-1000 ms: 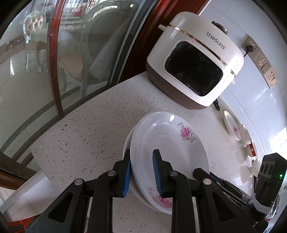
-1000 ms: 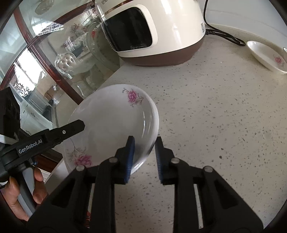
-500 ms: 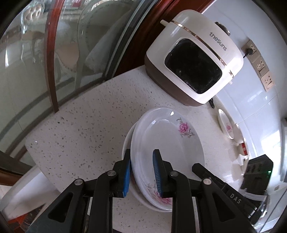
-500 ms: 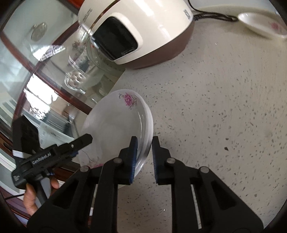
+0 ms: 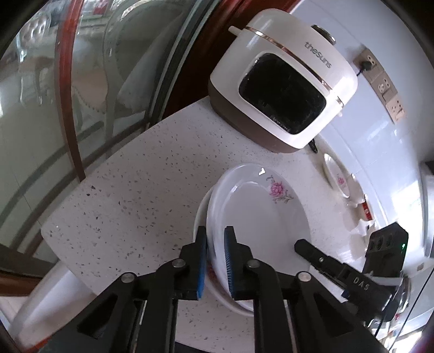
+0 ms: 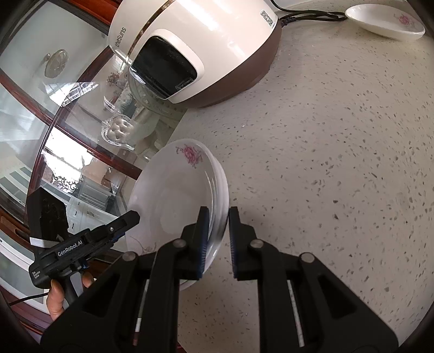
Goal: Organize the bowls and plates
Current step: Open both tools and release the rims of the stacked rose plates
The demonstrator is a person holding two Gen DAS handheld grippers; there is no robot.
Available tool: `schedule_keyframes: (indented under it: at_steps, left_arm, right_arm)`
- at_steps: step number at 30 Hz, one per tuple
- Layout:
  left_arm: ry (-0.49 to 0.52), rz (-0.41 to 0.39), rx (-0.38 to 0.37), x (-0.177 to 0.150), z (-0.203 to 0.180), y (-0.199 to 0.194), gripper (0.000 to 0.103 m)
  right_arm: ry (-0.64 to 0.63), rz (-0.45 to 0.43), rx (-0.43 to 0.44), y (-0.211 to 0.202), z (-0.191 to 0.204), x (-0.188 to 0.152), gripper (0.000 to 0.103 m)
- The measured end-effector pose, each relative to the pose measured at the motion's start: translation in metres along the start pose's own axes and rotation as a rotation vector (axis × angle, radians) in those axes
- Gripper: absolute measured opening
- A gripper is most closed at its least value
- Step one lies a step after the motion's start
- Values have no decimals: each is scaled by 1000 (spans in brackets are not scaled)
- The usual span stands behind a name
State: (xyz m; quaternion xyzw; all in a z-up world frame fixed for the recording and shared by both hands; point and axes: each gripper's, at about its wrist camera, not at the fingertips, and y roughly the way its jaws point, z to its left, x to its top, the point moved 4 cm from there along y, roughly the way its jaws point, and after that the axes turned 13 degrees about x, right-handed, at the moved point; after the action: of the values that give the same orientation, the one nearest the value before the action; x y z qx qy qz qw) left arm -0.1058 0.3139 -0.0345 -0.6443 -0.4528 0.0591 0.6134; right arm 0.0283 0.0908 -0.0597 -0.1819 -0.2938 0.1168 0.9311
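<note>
A stack of glossy white plates (image 5: 257, 217) with pink flower prints is found on the speckled stone counter (image 5: 141, 190), in front of the rounded cream rice cooker (image 5: 282, 81). The left gripper (image 5: 215, 255) has just clamped the stack's near rim. The right gripper (image 6: 218, 233) is clenched on the opposite rim. How many plates are stacked cannot be made out.

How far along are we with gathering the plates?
Done: several flowered plates are nested into a stack of plates on the counter near the rice cooker. In hand: the left gripper and right gripper have both just closed on the stack's rim at opposite sides. Left: the shallow dish behind the cooker is not yet collected.
</note>
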Motion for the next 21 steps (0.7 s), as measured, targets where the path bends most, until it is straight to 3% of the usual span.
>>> schedule_keyframes:
  at_steps: [8, 12, 15, 21]
  left_arm:
    - [79, -54, 69, 0, -8, -3, 8]
    - [60, -19, -23, 1, 1, 2, 8]
    - [66, 0, -45, 1, 4, 1, 9]
    - [-19, 57, -141, 3, 21, 2, 9]
  right_arm:
    - [-1, 2, 3, 0, -1, 2, 17]
    - [23, 2, 31, -2, -5, 1, 17]
    - [17, 1, 27, -1, -3, 1, 17]
    - [30, -2, 32, 0, -3, 2, 16]
